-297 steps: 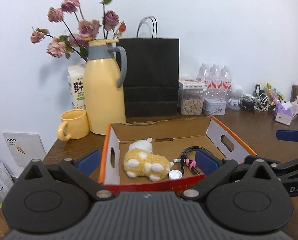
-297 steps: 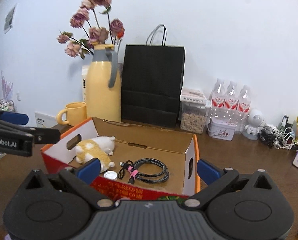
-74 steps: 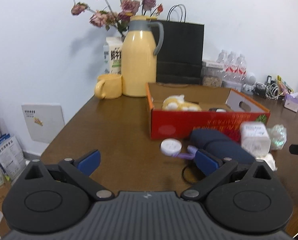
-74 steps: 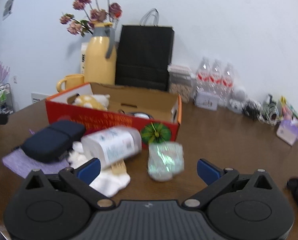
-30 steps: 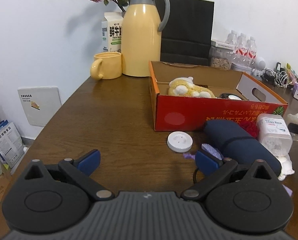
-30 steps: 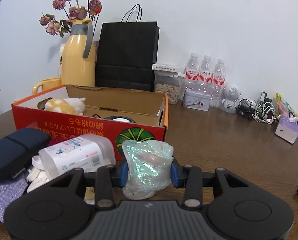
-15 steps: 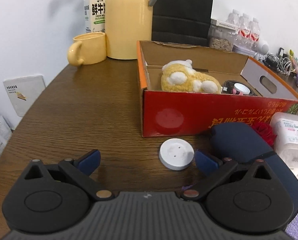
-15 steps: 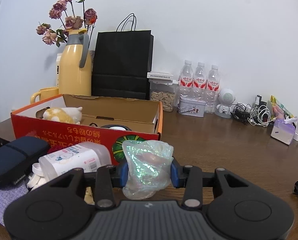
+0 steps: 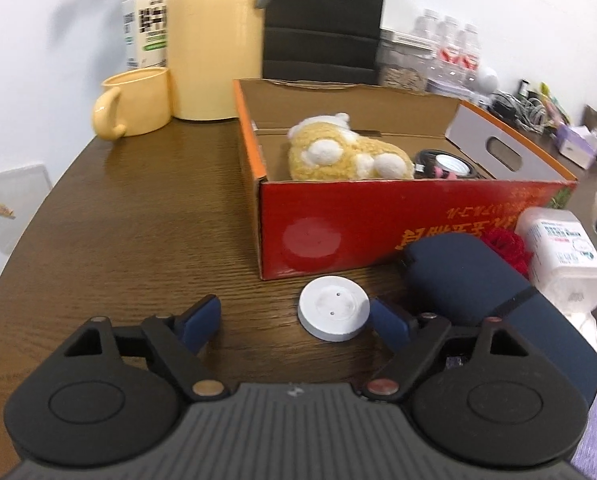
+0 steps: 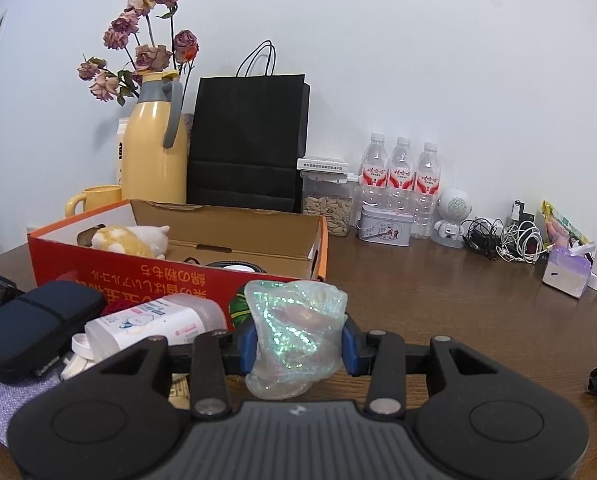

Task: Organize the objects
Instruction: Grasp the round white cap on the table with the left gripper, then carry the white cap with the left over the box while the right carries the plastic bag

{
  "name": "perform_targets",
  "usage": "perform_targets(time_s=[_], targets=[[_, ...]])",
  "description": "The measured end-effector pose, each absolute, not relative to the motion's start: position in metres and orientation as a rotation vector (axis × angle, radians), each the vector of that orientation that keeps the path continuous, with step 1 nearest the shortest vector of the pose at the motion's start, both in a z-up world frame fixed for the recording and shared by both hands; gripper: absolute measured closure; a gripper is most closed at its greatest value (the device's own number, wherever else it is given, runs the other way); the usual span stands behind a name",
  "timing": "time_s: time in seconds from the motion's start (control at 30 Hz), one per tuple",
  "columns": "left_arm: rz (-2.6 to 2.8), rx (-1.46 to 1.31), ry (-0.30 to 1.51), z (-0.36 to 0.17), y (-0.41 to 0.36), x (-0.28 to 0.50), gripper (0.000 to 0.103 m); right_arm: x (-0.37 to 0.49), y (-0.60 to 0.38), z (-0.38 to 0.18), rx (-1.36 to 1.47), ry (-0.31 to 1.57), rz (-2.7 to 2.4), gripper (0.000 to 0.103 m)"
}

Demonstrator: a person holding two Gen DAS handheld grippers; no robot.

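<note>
A red cardboard box [image 9: 398, 216] stands open on the wooden table, holding a yellow plush toy [image 9: 346, 156], a coiled cable and a small white lid. My left gripper [image 9: 294, 320] is open and low over the table; a white round disc [image 9: 333, 312] lies between its fingers, close to the right one. My right gripper [image 10: 296, 340] is shut on an iridescent plastic pouch [image 10: 296, 332], held above the table in front of the box [image 10: 138, 272]. A dark blue case [image 9: 490, 300] and a white plastic bottle [image 9: 562, 256] lie before the box.
A yellow thermos [image 9: 214, 40], yellow mug [image 9: 134, 100], milk carton and black paper bag [image 10: 250, 140] stand behind the box. Water bottles [image 10: 398, 184], a tin, a nut jar, tangled cables [image 10: 502, 240] and a tissue pack are at the right. A purple cloth [image 10: 6, 400] lies under the case.
My left gripper has moved forward and down, its fingers narrowing around the white disc. My right gripper has lifted slightly with the pouch in it.
</note>
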State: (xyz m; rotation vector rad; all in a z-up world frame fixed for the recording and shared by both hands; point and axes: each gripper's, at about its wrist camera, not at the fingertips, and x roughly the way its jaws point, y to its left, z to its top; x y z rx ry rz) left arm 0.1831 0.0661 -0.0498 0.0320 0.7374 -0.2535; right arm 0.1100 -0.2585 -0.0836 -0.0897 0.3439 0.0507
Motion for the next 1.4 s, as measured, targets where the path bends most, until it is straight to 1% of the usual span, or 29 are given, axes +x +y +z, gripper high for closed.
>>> perform_targets(time_s=[0.07,0.13,0.17,0.2,0.23,0.27,0.33,0.53,0.87,1.07,1.4], targets=[[-0.269,0.038,0.733,-0.051,0.067,0.185,0.021,0.110,-0.258,-0.084,-0.090,0.344,0.050,0.064],[-0.281,0.051,0.724,-0.051,0.066,0.185,0.028,0.110,-0.258,-0.084,-0.090,0.345,0.051,0.064],[-0.283,0.062,0.719,-0.051,0.065,0.185,0.030,0.110,-0.258,-0.084,-0.089,0.345,0.050,0.064],[-0.285,0.071,0.712,-0.052,0.064,0.185,0.034,0.110,-0.258,-0.084,-0.089,0.345,0.050,0.064],[-0.290,0.084,0.700,-0.053,0.062,0.183,0.043,0.110,-0.259,-0.084,-0.088,0.345,0.049,0.064],[-0.289,0.101,0.689,-0.054,0.060,0.182,0.046,0.110,-0.259,-0.084,-0.087,0.346,0.049,0.064],[-0.300,0.111,0.669,-0.054,0.058,0.178,0.063,0.110,-0.259,-0.084,-0.087,0.346,0.047,0.064],[-0.274,0.120,0.628,-0.057,0.052,0.166,0.063,0.110,-0.259,-0.084,-0.086,0.347,0.047,0.064],[-0.176,0.037,0.539,-0.047,0.057,0.146,0.063,0.109,-0.259,-0.083,-0.087,0.335,0.050,0.064],[-0.136,0.022,0.463,-0.021,0.055,0.134,0.063,0.107,-0.251,-0.080,-0.118,0.326,0.092,0.064],[-0.118,-0.004,0.388,0.028,0.033,0.133,0.063,0.117,-0.224,-0.037,-0.129,0.263,0.176,0.064]])
